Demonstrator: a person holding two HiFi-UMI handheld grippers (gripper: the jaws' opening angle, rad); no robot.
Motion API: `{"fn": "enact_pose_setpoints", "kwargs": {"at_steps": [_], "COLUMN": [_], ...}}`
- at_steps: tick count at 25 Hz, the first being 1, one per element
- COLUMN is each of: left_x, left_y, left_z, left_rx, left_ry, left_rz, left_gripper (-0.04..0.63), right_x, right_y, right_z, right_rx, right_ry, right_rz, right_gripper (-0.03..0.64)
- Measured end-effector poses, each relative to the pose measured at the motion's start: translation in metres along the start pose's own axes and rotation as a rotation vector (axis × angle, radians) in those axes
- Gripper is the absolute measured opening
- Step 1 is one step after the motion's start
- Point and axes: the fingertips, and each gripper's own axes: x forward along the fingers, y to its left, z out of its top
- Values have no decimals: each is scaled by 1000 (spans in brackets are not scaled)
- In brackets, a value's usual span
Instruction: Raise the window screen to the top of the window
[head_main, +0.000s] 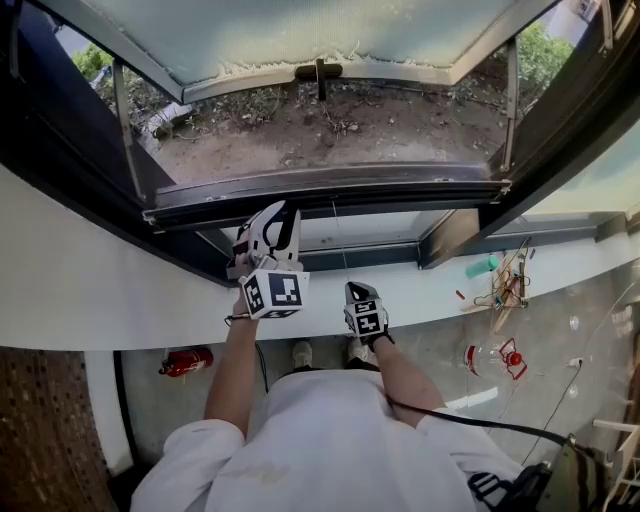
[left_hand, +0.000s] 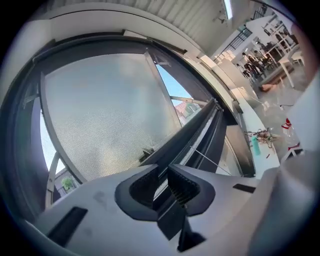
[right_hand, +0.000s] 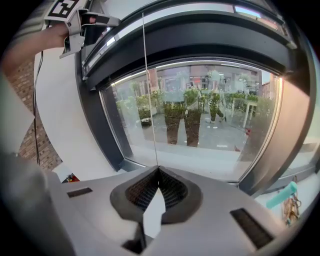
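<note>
white wall (head_main: 90, 290), brick wall (head_main: 40, 430), grey floor (head_main: 580, 300); daylight outside

The swung-out window pane (left_hand: 105, 110) is showing a grainy matt texture, the dark screen bar (head_main: 330, 188) gleaming like smooth metal.

No legible text or labels anywhere

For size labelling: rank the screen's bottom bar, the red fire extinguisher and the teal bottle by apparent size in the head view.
1. screen's bottom bar: by far the largest.
2. red fire extinguisher: much smaller.
3. teal bottle: smallest, only a little under the extinguisher, which lies farther from the camera.
</note>
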Motion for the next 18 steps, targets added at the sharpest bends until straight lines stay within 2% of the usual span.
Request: {"fn": "enact_pose_setpoints", "kwargs": {"at_steps": [7,12,16,18], "left_x": [-14,-22,-29,-31], "left_y": [4,2,1,-2], "left_z": [-14,-22,-27,-29], "left_rx": [-244,-408,-577,-609], "left_ry": [-6,-8,-24,-19], "left_rz": [18,-4,-26,-29], "left_gripper": [55,55,33,18], "right_x": [1,0,-2,-4], "right_y": [3,3,6,6], "right_z": [14,20,20,20], "right_rx": [-11,-14,-25,-30], "right_ry": [-36,-52,-59,-63], "right_rz": [12,10,10,9], "right_gripper": [3,3,3,3]}}
